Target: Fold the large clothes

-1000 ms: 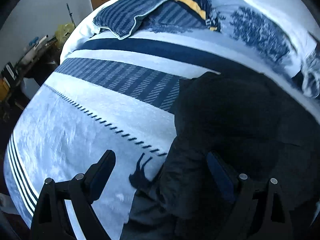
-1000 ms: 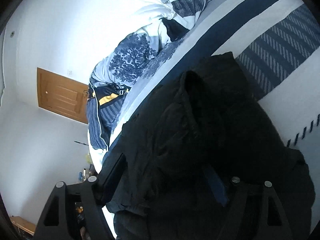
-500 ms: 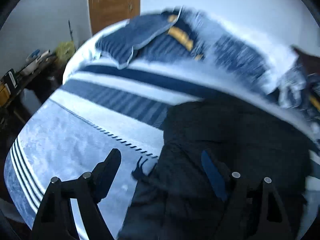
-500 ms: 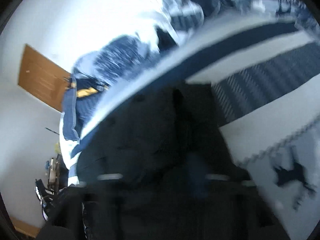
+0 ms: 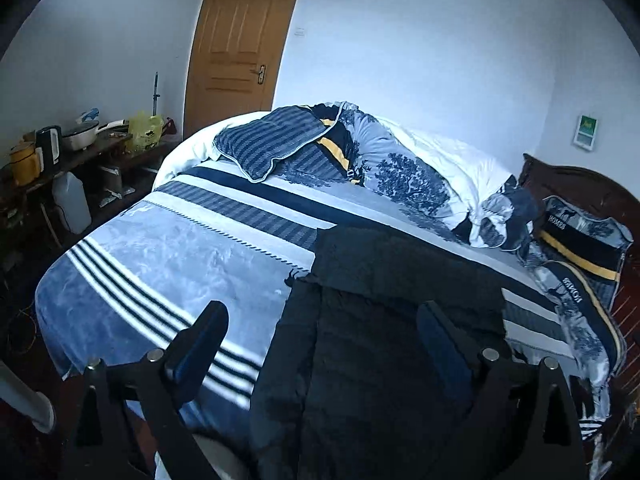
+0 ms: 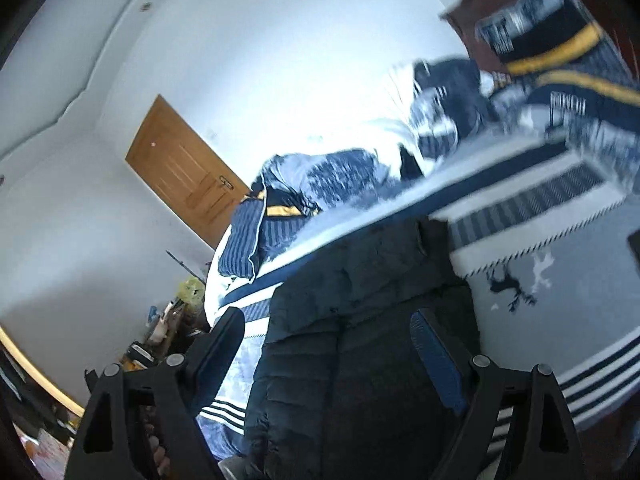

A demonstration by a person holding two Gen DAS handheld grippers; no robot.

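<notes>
A black padded jacket (image 5: 392, 320) lies folded on the blue-and-white striped bed cover (image 5: 168, 264), its lower part hanging toward the near bed edge. It also shows in the right wrist view (image 6: 360, 340). My left gripper (image 5: 322, 340) is open and empty, held back above the near edge of the jacket. My right gripper (image 6: 328, 344) is open and empty too, above the jacket and tilted; that view is motion-blurred.
A heaped duvet and pillows (image 5: 360, 160) lie along the far side of the bed. A dark wooden headboard (image 5: 580, 188) is at the right. A cluttered side table (image 5: 68, 148) with kettle and pots stands at left by a wooden door (image 5: 240, 44).
Both grippers have pulled back and up from the jacket, so more of the room shows. Both stay open and empty. The jacket lies where it was.
</notes>
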